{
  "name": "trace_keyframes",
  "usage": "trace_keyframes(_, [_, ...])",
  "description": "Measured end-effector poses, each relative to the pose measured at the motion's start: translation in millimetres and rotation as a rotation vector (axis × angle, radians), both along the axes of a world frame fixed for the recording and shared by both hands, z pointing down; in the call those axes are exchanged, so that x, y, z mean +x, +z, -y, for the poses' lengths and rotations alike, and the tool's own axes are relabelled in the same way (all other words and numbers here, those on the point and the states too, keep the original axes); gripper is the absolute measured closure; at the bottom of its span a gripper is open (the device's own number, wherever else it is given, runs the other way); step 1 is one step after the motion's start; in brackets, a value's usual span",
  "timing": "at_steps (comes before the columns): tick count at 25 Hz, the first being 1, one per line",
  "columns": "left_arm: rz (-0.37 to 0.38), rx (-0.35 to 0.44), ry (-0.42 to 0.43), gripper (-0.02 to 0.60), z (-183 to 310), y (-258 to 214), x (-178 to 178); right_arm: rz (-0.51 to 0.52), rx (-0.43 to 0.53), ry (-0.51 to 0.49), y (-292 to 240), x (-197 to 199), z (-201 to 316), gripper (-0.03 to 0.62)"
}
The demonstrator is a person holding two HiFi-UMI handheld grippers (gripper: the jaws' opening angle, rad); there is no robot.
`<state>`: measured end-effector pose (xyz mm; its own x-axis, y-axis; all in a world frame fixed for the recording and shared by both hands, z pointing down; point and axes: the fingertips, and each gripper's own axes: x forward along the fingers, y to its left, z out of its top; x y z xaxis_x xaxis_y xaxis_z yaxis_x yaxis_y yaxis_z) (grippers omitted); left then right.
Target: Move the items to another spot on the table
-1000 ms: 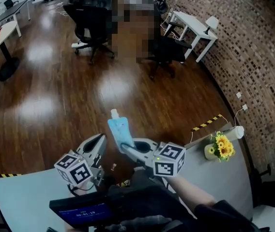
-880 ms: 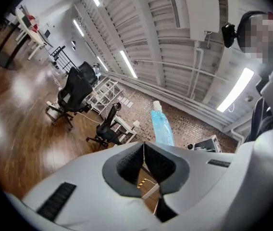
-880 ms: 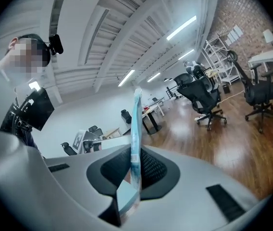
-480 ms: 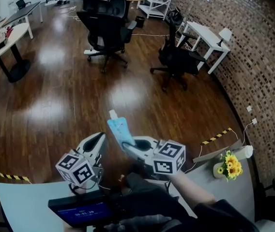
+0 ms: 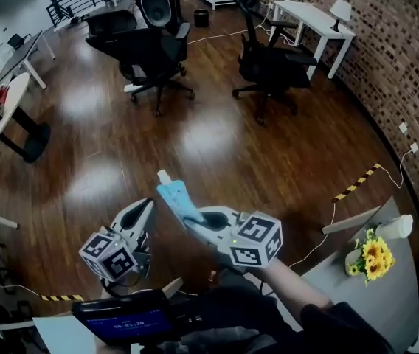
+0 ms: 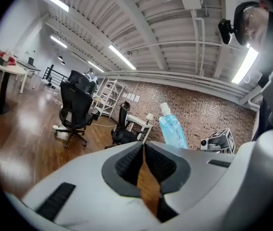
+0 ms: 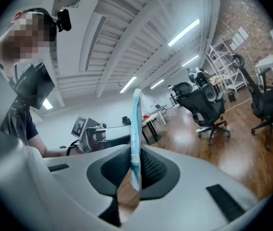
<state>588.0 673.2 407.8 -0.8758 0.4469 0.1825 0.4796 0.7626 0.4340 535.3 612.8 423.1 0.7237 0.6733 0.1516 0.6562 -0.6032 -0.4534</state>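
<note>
Right gripper [image 5: 195, 223] clamps the bottom edge of a flat light-blue white-capped pouch [image 5: 176, 198]; left gripper [image 5: 139, 212] is closed, empty. The thin edge grip risks slipping if swung

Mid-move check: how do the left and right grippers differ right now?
The right gripper is shut on a blue spout pouch, which stands up edge-on between its jaws; the left gripper has its jaws together on nothing. In the head view the right gripper angles toward the left, while the left gripper points more straight ahead. Both are held up over the wooden floor.
</note>
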Motion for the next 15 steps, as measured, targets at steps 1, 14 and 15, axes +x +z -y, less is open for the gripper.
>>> trace_keyframes(1, [0.010, 0.017, 0.009, 0.555, -6.9, -2.9, -10.4, -0.038, 0.009, 0.022, -0.5, -12.3, -6.7, 0.554])
trace_keyframes(14, [0.042, 0.029, 0.066, 0.555, -112.1, -7.0, -74.0, -0.081, 0.054, 0.132, 7.4, -81.9, -97.8, 0.554])
trace_keyframes(15, [0.032, 0.020, 0.073, 0.555, -123.4, -4.3, -68.4, -0.082, 0.056, 0.140, 6.6, -78.8, -110.2, 0.554])
